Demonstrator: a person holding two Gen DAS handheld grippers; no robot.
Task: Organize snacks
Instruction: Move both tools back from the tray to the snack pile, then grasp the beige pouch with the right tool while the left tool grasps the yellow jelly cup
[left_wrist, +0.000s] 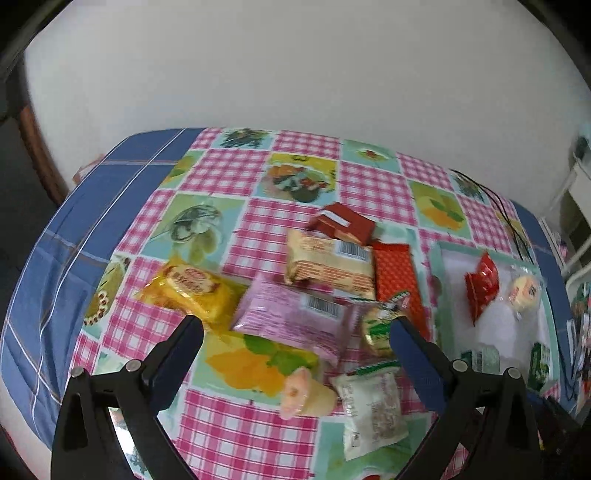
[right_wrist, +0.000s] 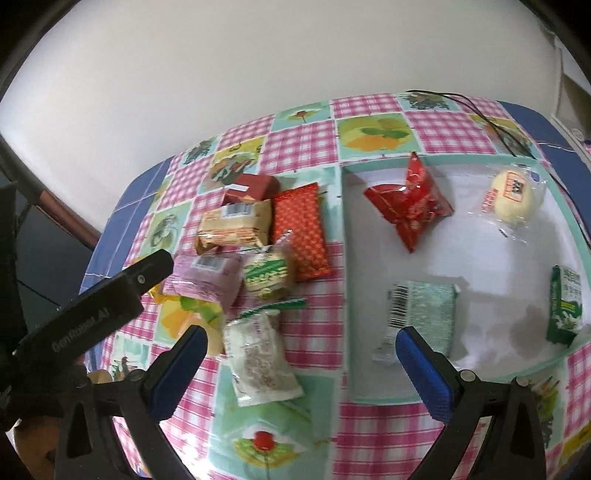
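Your tray (right_wrist: 349, 258) lies on the right side of the table (right_wrist: 306, 147) and holds four snacks already; the pile (left_wrist: 325, 280) waits just beside its left edge. You are between two picks, I judge. Both the left gripper (left_wrist: 295, 328) and the right gripper (right_wrist: 301, 339) are wide open and hold nothing. The white packet (right_wrist: 258, 358) lies nearest, its long axis pointing away from you, green seal at the far end. Next, close across its short side.
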